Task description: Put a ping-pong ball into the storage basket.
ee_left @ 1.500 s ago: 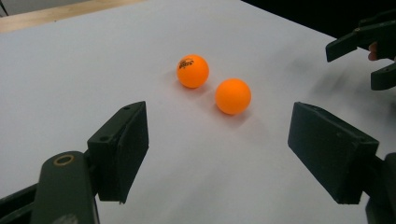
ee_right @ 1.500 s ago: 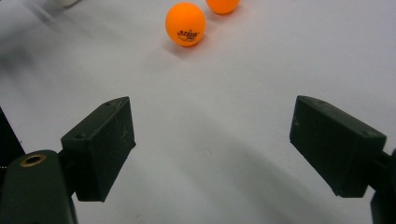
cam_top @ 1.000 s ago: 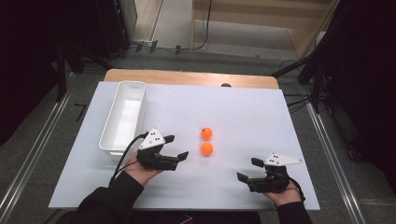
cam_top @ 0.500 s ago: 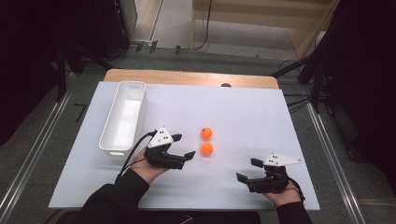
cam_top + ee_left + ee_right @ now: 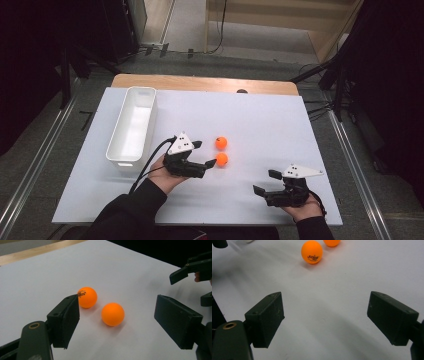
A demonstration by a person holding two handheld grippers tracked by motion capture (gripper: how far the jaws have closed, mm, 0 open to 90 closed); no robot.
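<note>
Left gripper jaws wide around the near ball, 1 of 2 on the tabletop (far ball just beside it); right gripper wide, empty; risk: closing off-centre squirts it away.

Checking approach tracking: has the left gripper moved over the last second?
Yes. The left gripper has moved right, away from the white bin and up to the nearer orange ball, jaws open.
</note>
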